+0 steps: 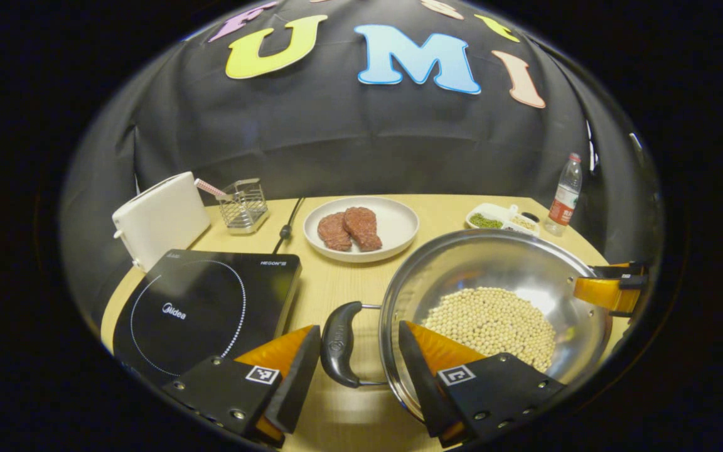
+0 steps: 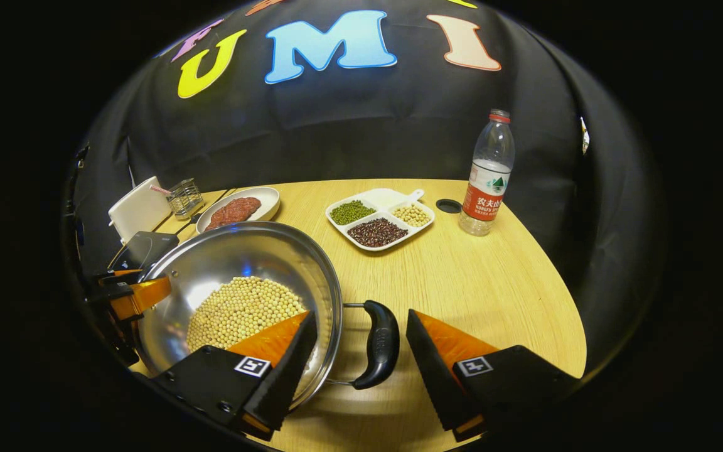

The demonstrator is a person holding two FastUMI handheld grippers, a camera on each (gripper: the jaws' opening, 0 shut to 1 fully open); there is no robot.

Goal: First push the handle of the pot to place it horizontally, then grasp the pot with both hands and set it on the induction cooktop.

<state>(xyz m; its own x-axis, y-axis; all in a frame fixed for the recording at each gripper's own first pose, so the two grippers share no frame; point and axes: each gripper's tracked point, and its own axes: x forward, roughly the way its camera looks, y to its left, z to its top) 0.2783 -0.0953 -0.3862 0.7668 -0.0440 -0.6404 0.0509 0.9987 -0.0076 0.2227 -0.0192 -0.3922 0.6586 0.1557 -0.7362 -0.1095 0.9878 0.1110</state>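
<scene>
Pot: steel pot (image 1: 493,276) half full of soybeans (image 1: 493,323) sits on the wooden table (image 1: 336,282), just right of the induction cooktop (image 1: 204,307), not on it.
Far left: white toaster (image 1: 160,220) behind the cooktop; wire basket (image 1: 243,204) beside it.
Cooktop: bare glass top; a black cord (image 1: 287,226) runs past its back corner.
Middle back: white plate (image 1: 393,229) with two pieces of raw meat (image 1: 349,229), just behind the pot's rim.
Left handle: black loop handle (image 1: 339,342) lies level on the pot's cooktop side.
Left gripper (image 1: 358,367): jaws wide, one finger on either side of that handle, not pressing; the inner finger overhangs the pot's rim.
Right handle: black loop handle (image 2: 381,344) on the opposite side, also level.
Right gripper (image 2: 361,358): jaws wide, straddling this handle without touching it.
Right back: divided dish (image 2: 379,220) of green, dark and pale beans; a dark round cap (image 2: 448,205); a water bottle (image 2: 487,176) standing upright, well apart from the pot.
</scene>
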